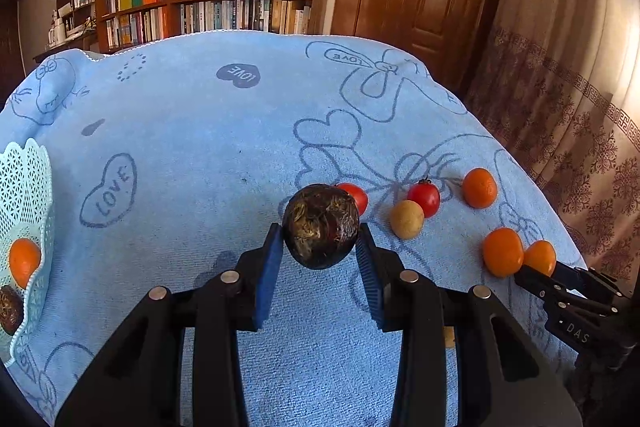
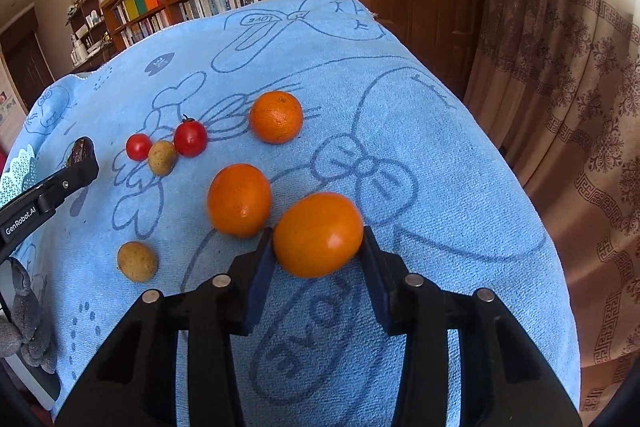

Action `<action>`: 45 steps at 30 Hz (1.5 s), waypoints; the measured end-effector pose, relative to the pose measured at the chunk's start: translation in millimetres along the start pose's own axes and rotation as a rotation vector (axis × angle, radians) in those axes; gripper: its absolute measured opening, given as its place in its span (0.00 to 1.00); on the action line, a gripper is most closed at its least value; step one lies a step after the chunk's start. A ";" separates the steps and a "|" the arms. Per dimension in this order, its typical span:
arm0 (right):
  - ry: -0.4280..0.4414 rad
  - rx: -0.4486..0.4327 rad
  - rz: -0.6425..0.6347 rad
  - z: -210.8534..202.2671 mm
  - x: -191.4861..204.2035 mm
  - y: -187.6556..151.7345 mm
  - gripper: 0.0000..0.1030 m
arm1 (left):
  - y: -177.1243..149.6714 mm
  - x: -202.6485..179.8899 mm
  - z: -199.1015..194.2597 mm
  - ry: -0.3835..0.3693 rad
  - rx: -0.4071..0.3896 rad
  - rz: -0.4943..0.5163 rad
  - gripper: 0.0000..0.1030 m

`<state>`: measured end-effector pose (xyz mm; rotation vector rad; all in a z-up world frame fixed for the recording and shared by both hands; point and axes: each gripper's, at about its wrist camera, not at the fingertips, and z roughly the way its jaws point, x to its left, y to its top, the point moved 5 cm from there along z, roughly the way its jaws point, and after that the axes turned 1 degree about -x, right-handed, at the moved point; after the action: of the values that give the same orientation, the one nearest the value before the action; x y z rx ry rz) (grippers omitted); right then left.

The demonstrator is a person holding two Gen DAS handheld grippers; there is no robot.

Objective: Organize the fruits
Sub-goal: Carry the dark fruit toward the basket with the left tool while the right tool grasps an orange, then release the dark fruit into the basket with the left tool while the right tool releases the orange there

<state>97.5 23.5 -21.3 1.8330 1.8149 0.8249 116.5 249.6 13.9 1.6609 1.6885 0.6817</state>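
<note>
Two grippers, left gripper [image 1: 320,251] gripping dark fruit [image 1: 321,225], right gripper [image 2: 318,247] gripping orange [image 2: 318,234]

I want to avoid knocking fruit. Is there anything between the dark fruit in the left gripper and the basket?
Nothing visible. The dark fruit is held in the left gripper; only bare blue towel lies toward the basket. Other loose fruits lie on the opposite side.

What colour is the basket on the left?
Pale mint-blue lattice basket, clearest in the left wrist view.
</note>
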 end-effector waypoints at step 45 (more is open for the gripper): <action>0.022 -0.135 -0.013 -62.1 54.6 29.8 0.41 | 6.1 208.0 -137.0 0.490 -0.272 -0.317 0.59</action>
<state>75.7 69.6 50.3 1.7320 1.7373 0.9424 22.2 468.5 86.4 1.0563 2.0246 1.1643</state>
